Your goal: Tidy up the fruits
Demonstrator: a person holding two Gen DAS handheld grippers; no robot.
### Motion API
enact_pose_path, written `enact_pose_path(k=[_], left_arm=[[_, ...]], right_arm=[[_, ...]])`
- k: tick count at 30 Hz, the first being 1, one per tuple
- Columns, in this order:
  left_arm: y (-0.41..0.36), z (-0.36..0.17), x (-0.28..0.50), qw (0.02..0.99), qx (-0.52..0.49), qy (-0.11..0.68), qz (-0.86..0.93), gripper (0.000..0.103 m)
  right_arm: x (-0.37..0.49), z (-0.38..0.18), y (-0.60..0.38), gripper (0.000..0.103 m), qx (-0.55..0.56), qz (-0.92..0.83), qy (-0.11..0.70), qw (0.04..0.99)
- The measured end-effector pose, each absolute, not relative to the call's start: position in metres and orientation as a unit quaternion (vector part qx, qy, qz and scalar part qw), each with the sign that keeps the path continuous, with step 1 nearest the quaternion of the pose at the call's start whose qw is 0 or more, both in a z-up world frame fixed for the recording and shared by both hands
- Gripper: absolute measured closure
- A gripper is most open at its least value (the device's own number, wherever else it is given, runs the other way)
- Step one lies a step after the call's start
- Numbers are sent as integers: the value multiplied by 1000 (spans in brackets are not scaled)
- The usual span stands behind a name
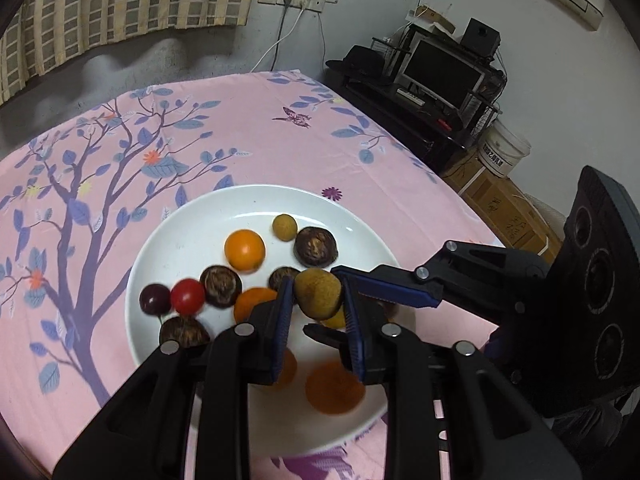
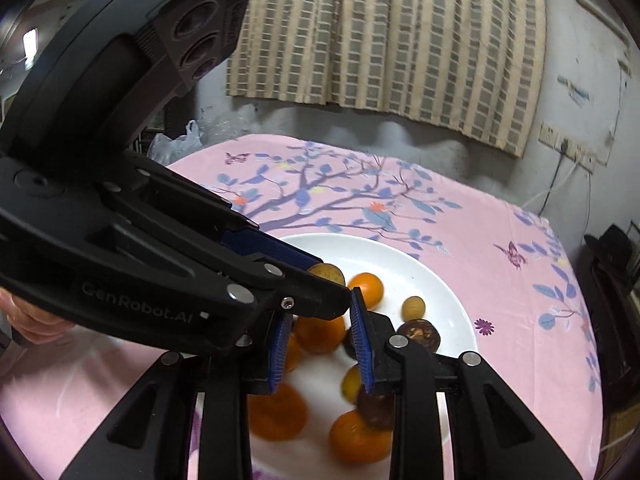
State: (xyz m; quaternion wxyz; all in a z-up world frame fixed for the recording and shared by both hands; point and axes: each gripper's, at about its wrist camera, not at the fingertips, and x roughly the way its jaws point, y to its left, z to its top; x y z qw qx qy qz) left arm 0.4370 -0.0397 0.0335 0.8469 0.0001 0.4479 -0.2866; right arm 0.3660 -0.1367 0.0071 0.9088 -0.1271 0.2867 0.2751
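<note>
A white plate [image 1: 256,208] on the pink tablecloth holds several fruits: orange kumquats [image 1: 244,250], dark brown chestnuts [image 1: 315,246], a red cherry tomato [image 1: 187,297], a dark cherry [image 1: 154,299] and a small tan longan [image 1: 284,227]. My left gripper [image 1: 318,300] is shut on a tan longan [image 1: 318,294] just above the plate. My right gripper [image 2: 320,336] is open and empty over the plate [image 2: 432,276], with oranges [image 2: 320,334] below it. It enters the left wrist view from the right [image 1: 384,280], close beside the held longan.
The pink floral tablecloth [image 1: 240,120] covers the table. Beyond its right edge stand a dark TV stand with a monitor [image 1: 444,70], a white bucket [image 1: 502,148] and cardboard boxes. A checked curtain [image 2: 384,40] hangs behind. A plastic bag [image 2: 176,144] lies at the far left.
</note>
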Motion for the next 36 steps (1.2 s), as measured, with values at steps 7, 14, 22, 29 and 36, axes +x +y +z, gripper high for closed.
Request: enact_pose_path(k=[7, 14, 22, 29, 36], left_arm=[[-39, 7, 462, 849, -10, 463, -256, 78], [-16, 30, 417, 914, 17, 384, -130, 8], [17, 38, 324, 934, 21, 354, -52, 5], [25, 13, 258, 937, 36, 346, -19, 5], [32, 2, 250, 933, 13, 359, -11, 5]], right_arm=[[391, -12, -140, 65, -111, 266, 321, 902], [370, -1, -144, 16, -112, 253, 317, 907], [294, 2, -167, 4, -60, 223, 309, 922], [246, -30, -180, 4, -44, 189, 336, 922], [238, -43, -175, 4, -76, 169, 343, 921]])
